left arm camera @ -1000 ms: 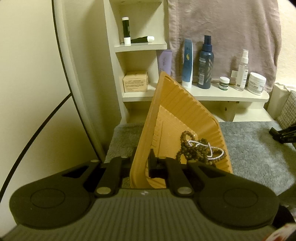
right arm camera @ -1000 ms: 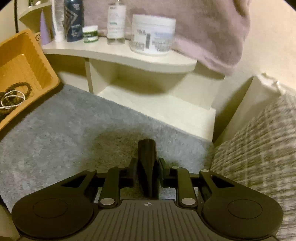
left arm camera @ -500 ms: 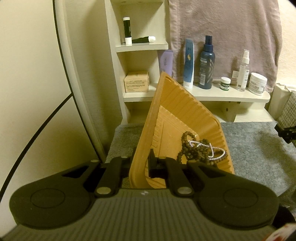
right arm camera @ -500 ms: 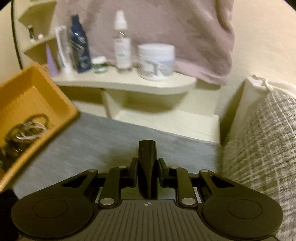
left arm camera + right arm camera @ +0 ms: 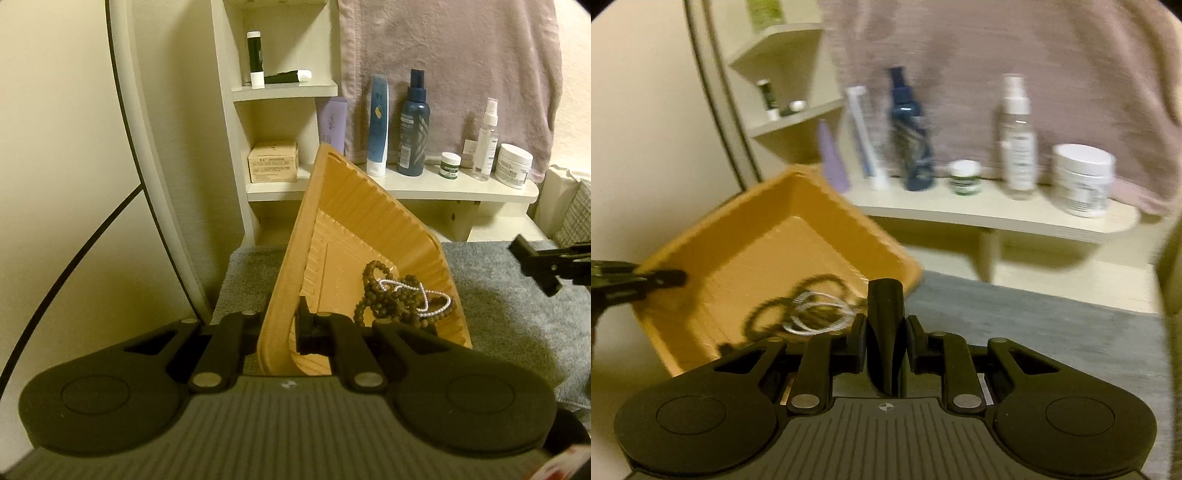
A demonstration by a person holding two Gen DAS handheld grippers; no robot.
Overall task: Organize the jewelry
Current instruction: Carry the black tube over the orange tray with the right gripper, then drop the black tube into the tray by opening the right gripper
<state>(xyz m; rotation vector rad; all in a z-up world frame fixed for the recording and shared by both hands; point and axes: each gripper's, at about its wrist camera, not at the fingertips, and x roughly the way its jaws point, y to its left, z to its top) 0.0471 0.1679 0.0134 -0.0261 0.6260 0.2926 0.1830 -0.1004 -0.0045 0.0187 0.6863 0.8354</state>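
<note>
1. Swinging leftward since the earlier frame, the right gripper (image 5: 885, 295) now faces the orange tray (image 5: 812, 206); its fingers are pressed together on nothing, near the tray's right rim.
2. Left gripper (image 5: 282, 325) pinches the tray's near wall, holding the tray tilted above the grey mat (image 5: 517, 314).
3. Inside the tray, at its low right side, lie the dark bead bracelets (image 5: 388, 295) tangled with a pearl strand (image 5: 432, 299).
4. Beyond the tray, a cream shelf (image 5: 443, 186) carries bottles and jars before a hanging towel (image 5: 461, 55).
</note>
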